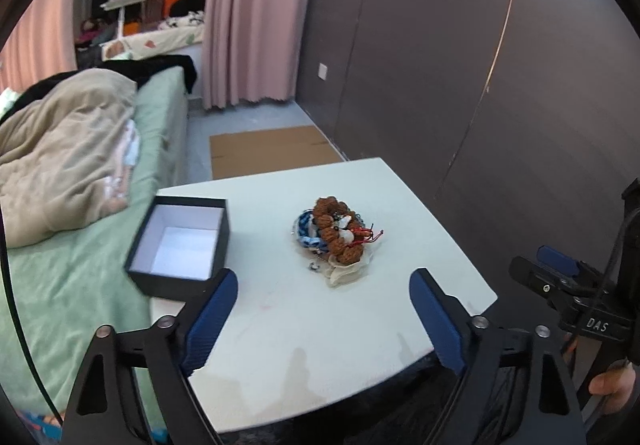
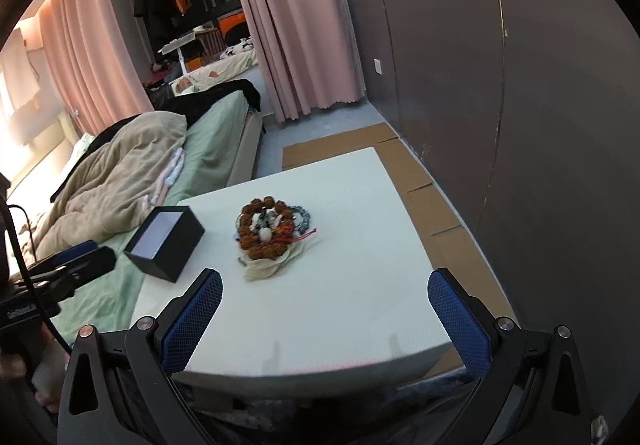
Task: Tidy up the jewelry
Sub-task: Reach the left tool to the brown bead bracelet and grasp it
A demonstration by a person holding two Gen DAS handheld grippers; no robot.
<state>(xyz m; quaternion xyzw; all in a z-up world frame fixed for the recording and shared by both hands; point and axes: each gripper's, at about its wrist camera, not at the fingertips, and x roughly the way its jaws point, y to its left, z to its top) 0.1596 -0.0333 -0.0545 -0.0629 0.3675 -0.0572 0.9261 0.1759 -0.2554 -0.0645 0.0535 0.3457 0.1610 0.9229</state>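
Note:
A heap of jewelry (image 1: 334, 235) lies near the middle of a white table (image 1: 304, 329): a brown beaded bracelet, blue and white pieces, a red cord and a cream cloth pouch. The same heap (image 2: 272, 235) shows in the right wrist view. A black box (image 1: 180, 243) with a white lining stands open at the table's left edge, nothing inside it; the box (image 2: 166, 241) overhangs toward the bed. My left gripper (image 1: 324, 285) is open over the near part of the table, short of the heap. My right gripper (image 2: 326, 289) is open too, nothing between its fingers.
A bed (image 1: 80, 265) with a green sheet and a beige blanket (image 1: 64, 149) runs along the table's left side. A dark wall panel (image 1: 460, 65) stands to the right. Flattened cardboard (image 1: 268, 151) lies on the floor beyond the table. A hand (image 1: 612, 385) holds the right gripper.

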